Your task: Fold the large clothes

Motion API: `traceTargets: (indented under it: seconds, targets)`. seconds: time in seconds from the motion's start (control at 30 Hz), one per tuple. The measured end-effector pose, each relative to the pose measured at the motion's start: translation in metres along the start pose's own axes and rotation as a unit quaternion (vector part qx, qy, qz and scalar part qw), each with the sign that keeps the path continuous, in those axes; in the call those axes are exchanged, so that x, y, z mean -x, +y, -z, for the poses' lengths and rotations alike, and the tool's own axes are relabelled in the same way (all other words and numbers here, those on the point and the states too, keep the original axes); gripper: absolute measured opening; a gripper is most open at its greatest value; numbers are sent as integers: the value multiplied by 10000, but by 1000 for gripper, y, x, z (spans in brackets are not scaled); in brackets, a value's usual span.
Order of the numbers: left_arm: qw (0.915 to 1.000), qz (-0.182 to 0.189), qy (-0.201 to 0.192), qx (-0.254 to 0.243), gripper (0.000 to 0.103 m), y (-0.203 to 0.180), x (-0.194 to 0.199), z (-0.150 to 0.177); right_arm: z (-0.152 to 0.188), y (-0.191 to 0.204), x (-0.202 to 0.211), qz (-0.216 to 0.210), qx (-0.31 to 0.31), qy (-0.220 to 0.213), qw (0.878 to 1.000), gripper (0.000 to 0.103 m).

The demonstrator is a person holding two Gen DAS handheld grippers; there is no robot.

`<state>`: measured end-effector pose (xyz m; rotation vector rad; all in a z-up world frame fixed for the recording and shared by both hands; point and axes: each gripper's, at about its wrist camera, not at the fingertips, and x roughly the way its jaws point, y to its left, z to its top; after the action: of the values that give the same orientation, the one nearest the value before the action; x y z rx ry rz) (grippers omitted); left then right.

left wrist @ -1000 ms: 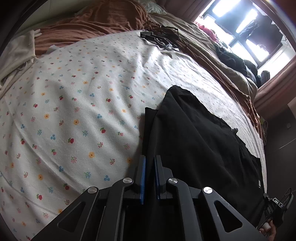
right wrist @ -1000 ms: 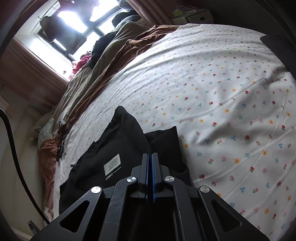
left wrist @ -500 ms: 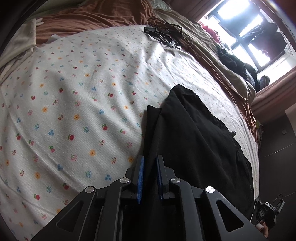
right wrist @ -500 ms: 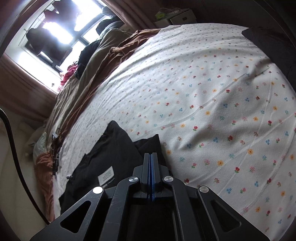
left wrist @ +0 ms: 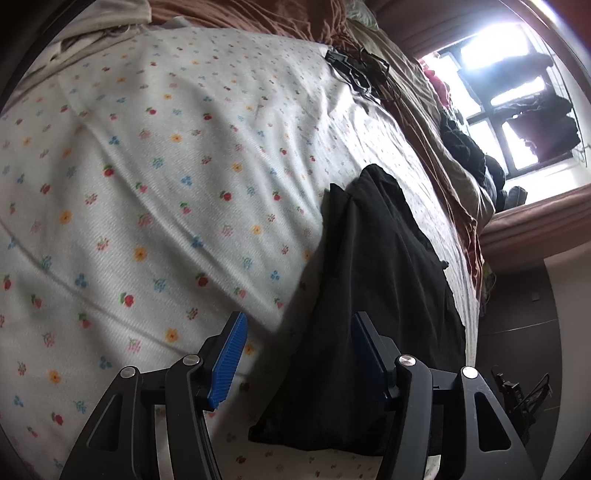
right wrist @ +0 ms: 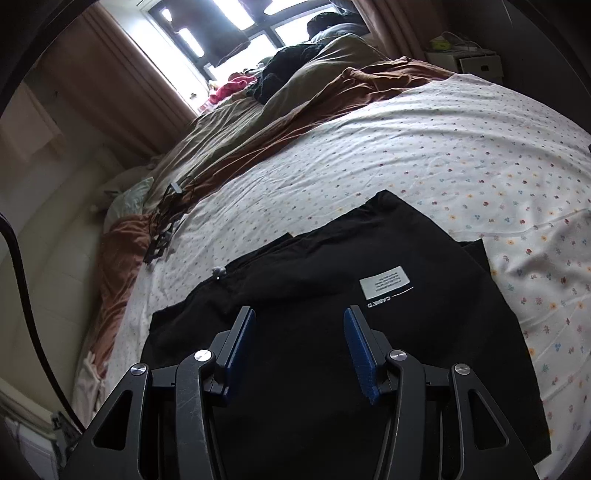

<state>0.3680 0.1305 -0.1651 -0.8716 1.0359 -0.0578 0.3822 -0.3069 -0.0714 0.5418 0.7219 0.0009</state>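
On the bed (right wrist: pixel 424 147), spread with a white sheet (left wrist: pixel 166 184) printed in small flowers, a black garment (right wrist: pixel 332 280) lies folded flat near the bed's near edge. From the right wrist view it shows as a broad dark panel with a white label (right wrist: pixel 386 282) toward its right side and a small pale toggle (right wrist: pixel 218 272) at its left edge. From the left wrist view the same garment (left wrist: pixel 369 295) runs as a long dark strip down the right part of the sheet, its near corner resting on the sheet between the pads.

Left tongs (left wrist: pixel 295 354) are opening, jaws about halfway apart; the blue pads (left wrist: pixel 229 358) press on nothing, though the garment's edge lies below and between them, nearer the right-hand pad. Right tongs (right wrist: pixel 299 350) are opening too, also about halfway apart, poised over the middle of the garment with the cloth showing between the pads (right wrist: pixel 358 350) but not pinched.

Beyond the sheet, a brown blanket (right wrist: pixel 303 99) and a tan cover (right wrist: pixel 332 62) are bunched along the far side of the bed. Tangled black cables (left wrist: pixel 362 70) sit on the blanket's edge. Dark clothes (right wrist: pixel 291 62) and a pink item (right wrist: pixel 232 85) are heaped by the bright window (right wrist: pixel 221 22), where brown curtains (right wrist: pixel 122 92) hang.
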Motion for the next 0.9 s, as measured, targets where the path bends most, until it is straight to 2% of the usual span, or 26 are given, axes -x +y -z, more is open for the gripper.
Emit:
traceTargets:
  seconds: [0.33, 0.6, 0.67, 0.7, 0.8, 0.9]
  targets:
    - [9963, 524, 466, 506, 60, 20, 4, 35, 41, 11, -6, -145, 152, 454, 9987, 50]
    - [9928, 920, 469, 599, 59, 9, -17, 41, 73, 32, -23, -229, 469, 863, 9949, 50]
    - [9945, 794, 382, 557, 47, 7, -19, 42, 79, 38, -29, -181, 613, 974, 9932, 50]
    - [9952, 746, 334, 534, 37, 7, -19, 42, 82, 40, -31, -132, 700, 1011, 9923, 50]
    - [9939, 890, 284, 586, 21, 15, -19, 43, 91, 41, -34, 109, 872, 1135, 9896, 50]
    - [9917, 1089, 305, 609, 18, 21, -18, 42, 103, 38, -32, 160, 912, 1273, 9875, 51]
